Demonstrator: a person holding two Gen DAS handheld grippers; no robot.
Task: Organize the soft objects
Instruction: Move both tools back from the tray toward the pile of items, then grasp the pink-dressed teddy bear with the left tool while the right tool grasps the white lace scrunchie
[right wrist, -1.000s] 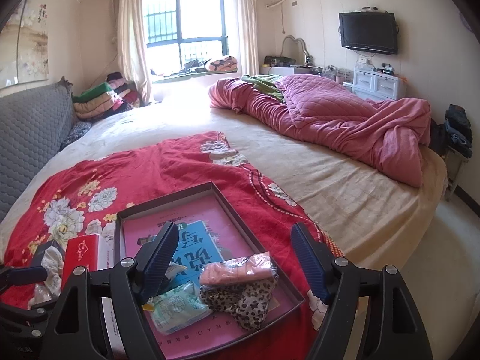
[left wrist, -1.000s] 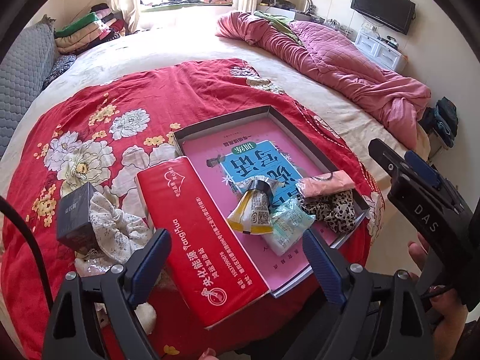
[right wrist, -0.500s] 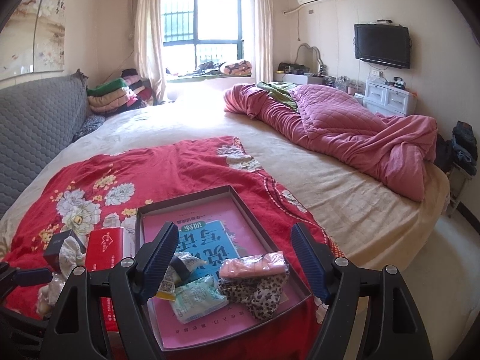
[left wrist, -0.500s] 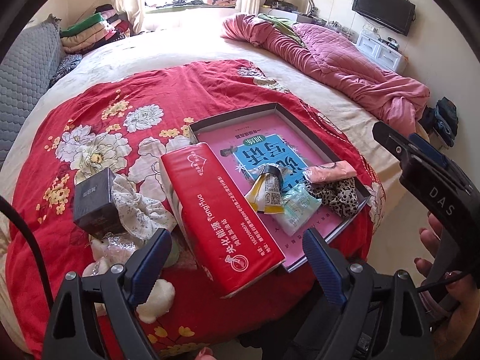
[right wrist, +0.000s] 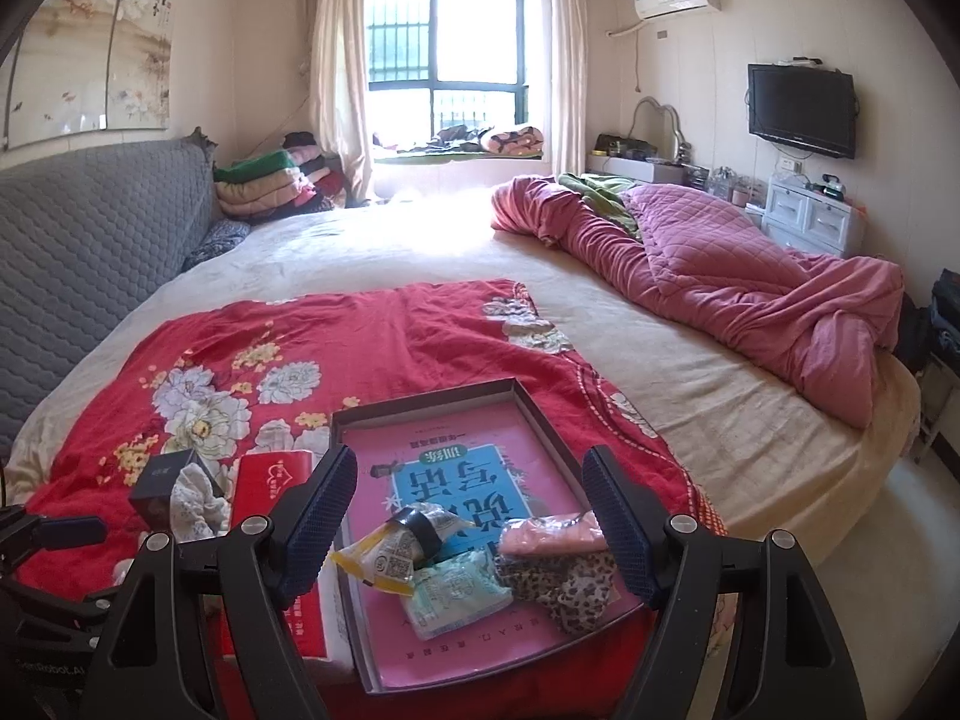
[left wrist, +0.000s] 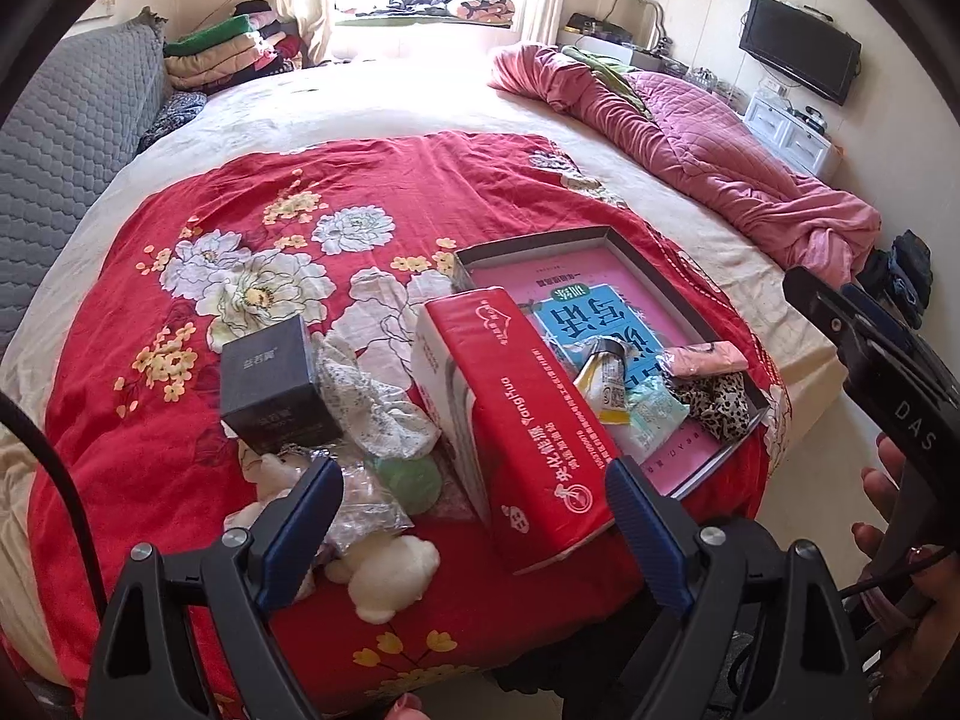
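Left wrist: plush toy below open left tongs.

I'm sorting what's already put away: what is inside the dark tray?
In the tray: a yellow pouch, green packet, pink bundle and leopard cloth, covering part of its pink printed liner.

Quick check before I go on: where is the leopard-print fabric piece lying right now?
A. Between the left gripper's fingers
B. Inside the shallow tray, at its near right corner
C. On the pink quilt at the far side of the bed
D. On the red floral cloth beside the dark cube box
B: the leopard-print fabric lies inside the tray, just under the pink bundle, in both views, and neither gripper touches it.
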